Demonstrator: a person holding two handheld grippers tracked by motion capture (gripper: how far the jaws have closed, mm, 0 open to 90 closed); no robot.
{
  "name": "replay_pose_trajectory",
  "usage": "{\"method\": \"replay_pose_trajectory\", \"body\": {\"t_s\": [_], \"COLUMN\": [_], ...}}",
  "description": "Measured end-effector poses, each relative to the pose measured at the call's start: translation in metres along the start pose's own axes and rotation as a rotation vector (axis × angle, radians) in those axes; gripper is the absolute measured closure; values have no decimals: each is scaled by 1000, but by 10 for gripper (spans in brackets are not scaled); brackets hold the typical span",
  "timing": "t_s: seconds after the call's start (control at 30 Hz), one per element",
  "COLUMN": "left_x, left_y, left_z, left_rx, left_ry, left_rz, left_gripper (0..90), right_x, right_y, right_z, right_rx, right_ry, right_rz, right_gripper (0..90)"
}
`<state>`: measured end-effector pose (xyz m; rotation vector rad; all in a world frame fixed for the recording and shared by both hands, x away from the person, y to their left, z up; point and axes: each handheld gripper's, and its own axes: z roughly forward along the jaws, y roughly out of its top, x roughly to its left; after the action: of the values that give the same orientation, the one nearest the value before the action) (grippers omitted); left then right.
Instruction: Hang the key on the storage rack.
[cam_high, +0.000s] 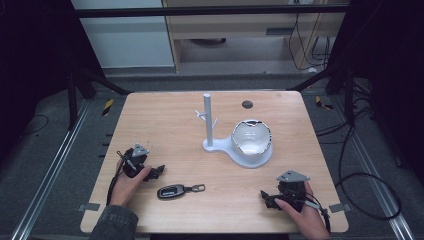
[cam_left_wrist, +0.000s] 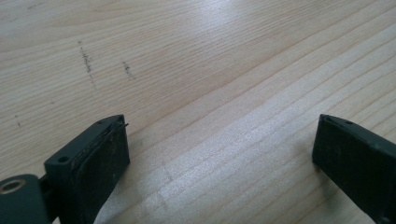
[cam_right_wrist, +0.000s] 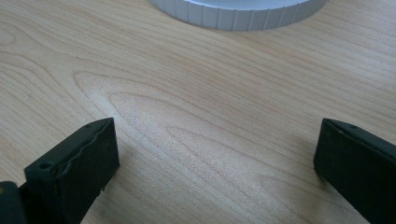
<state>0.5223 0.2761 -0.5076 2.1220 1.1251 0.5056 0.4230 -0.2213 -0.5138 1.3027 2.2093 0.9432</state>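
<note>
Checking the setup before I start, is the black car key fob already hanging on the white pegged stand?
No, the black car key fob lies flat on the wooden table, apart from the white pegged stand.

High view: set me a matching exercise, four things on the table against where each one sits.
Things:
1. car key
2. white bowl
3. left gripper
4. right gripper

Places:
A. at the table's near right corner, jaws open over bare wood
B. on the round base of the grey stand, right of its post
C. flat on the wood near the front edge, between the two grippers
D. at the table's near left side, jaws open and empty, just left of the key

Pairs: 1-C, 2-B, 3-D, 4-A
</note>
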Motion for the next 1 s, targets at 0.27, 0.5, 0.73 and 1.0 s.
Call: {"method": "replay_pose_trajectory", "body": {"t_s": [0.27, 0.5, 0.73, 1.0], "left_x": [-5, -21, -39, -74], "left_y": [2, 8, 16, 31], "left_z": [-3, -18, -30, -39], "left_rx": [3, -58, -90, -25], "left_ry": [5, -34, -157, -188], "left_rz": [14, 31, 40, 170], "left_gripper": [54, 52, 56, 51], "right_x": [0, 0, 0, 0], "right_y": [0, 0, 0, 0], "right_z": [0, 0, 0, 0], "right_rx": [1, 2, 1, 2], "right_ry": [1, 1, 1, 1], "right_rz": [2, 3, 2, 3], "right_gripper": [4, 4, 4, 3]}}
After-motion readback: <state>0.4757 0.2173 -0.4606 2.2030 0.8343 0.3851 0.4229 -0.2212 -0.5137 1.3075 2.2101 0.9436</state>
